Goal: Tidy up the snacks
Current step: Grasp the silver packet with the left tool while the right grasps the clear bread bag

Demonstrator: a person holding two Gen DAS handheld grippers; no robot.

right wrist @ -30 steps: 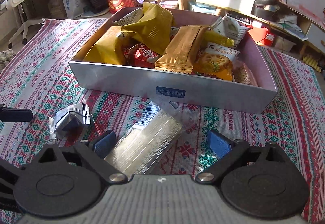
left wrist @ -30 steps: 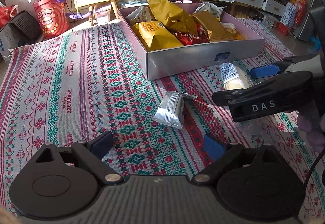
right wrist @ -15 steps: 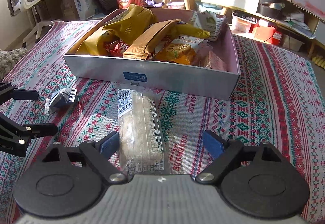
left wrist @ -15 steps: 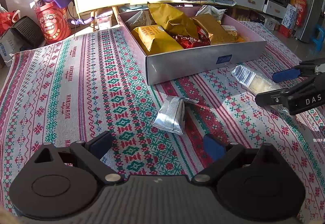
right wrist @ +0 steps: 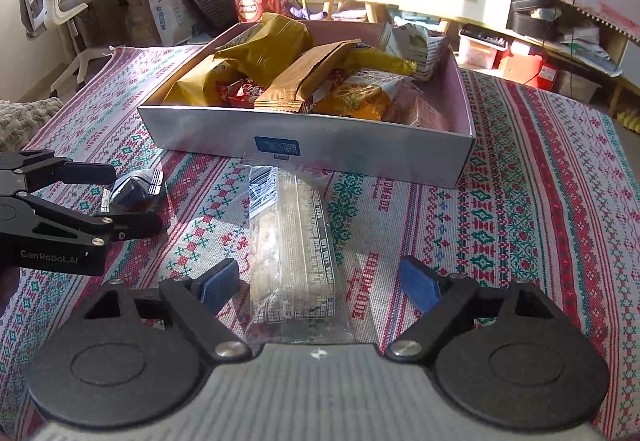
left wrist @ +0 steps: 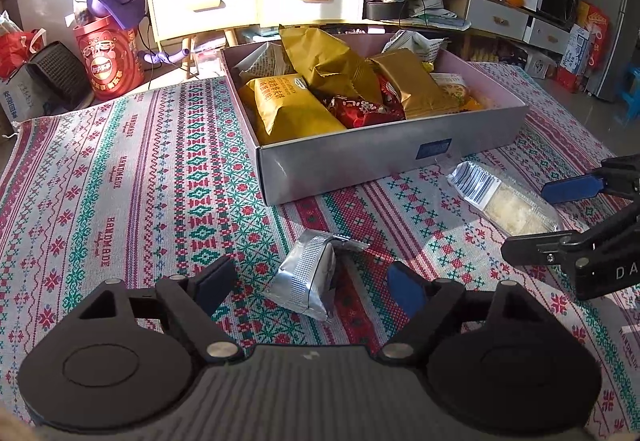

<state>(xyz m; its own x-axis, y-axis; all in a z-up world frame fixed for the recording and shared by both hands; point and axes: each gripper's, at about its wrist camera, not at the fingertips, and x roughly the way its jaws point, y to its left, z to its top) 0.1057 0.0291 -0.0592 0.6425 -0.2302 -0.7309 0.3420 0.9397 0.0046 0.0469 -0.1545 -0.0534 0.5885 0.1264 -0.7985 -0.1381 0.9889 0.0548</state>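
A silver foil snack packet [left wrist: 310, 279] lies on the patterned cloth between the fingers of my open left gripper [left wrist: 316, 287]. A clear cracker packet [right wrist: 290, 253] lies lengthwise between the fingers of my open right gripper [right wrist: 320, 281]; it also shows in the left wrist view [left wrist: 506, 203]. Beyond both stands a grey box [left wrist: 372, 165] holding several gold, yellow and red snack bags [left wrist: 298, 109]. The box also shows in the right wrist view [right wrist: 360, 149]. The right gripper [left wrist: 560, 217] shows at the right edge of the left wrist view, the left gripper [right wrist: 116, 197] at the left of the right wrist view.
A striped patterned cloth [left wrist: 120, 181] covers the surface. Behind it stand white drawers [left wrist: 256, 7], a red drum [left wrist: 108, 63] with a purple toy, a black basket [left wrist: 58, 79] and bags. A chair [right wrist: 52, 1] stands at far left.
Both grippers have drawn back and lined up on their packets. The right gripper swung so the cracker packet lies straight between its fingers. The left gripper closed in on the foil packet.
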